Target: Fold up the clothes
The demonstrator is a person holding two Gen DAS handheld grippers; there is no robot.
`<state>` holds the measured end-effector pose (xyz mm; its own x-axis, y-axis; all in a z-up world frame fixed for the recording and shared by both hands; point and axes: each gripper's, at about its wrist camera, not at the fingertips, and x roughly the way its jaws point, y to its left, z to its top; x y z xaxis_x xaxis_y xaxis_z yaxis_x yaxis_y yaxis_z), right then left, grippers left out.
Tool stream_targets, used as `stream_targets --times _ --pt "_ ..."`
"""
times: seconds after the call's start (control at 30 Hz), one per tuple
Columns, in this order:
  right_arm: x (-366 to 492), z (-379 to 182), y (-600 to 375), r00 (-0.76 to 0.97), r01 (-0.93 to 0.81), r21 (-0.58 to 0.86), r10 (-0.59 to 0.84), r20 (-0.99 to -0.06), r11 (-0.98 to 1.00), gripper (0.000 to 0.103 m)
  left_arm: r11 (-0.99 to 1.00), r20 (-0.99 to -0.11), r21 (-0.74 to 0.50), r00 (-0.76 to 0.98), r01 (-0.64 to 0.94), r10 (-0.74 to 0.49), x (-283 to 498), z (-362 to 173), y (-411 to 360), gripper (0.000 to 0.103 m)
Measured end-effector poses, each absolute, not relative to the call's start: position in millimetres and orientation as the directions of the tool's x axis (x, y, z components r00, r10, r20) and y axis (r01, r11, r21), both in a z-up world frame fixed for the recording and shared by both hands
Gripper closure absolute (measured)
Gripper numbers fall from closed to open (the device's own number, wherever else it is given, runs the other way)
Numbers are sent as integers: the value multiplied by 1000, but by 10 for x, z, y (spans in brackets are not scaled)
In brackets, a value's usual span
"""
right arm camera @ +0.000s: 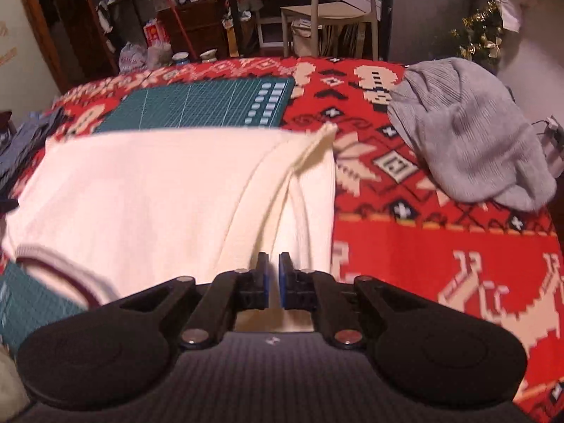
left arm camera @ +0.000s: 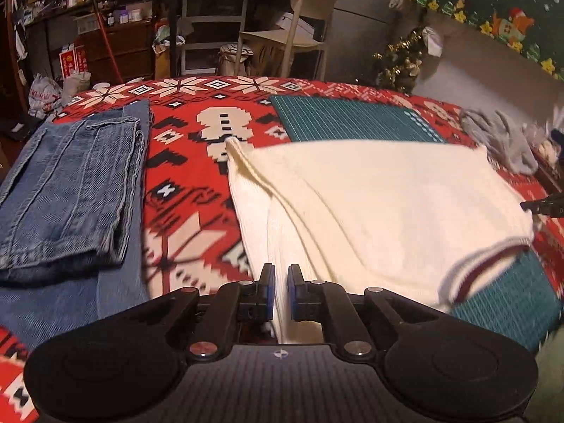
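A cream knitted sweater (left arm camera: 370,204) lies folded on the red patterned blanket (left arm camera: 190,190), and its maroon-striped collar (left arm camera: 472,271) is lifted at the near edge. My left gripper (left arm camera: 281,275) is shut on a fold of cream fabric at the sweater's near left side. In the right wrist view the same sweater (right arm camera: 158,194) spreads out to the left. My right gripper (right arm camera: 274,264) is shut on its near right edge, with cloth pinched between the blue pads. The collar (right arm camera: 60,268) hangs blurred at the lower left.
Folded blue jeans (left arm camera: 70,190) lie left of the sweater. A grey garment (right arm camera: 465,130) is heaped at the right. A green cutting mat (left arm camera: 352,120) lies under and beyond the sweater. A beige chair (left arm camera: 292,35) and cluttered shelves stand behind the table.
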<state>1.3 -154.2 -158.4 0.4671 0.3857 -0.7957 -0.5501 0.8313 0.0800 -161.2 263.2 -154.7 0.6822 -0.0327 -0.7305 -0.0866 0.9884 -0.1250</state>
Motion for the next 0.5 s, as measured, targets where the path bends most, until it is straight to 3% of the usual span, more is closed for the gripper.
stream_targets --times 0.23,0.5 --pt "-316 -1517 -1735 437 -541 63 344 -831 839 97 988 -733 -126 680 -86 -35 -1851 -1507 2549 95" --pt "-453 -1400 -1444 449 -607 72 416 -790 792 96 987 -686 -160 720 -4 -109 -1788 -1343 2396 96"
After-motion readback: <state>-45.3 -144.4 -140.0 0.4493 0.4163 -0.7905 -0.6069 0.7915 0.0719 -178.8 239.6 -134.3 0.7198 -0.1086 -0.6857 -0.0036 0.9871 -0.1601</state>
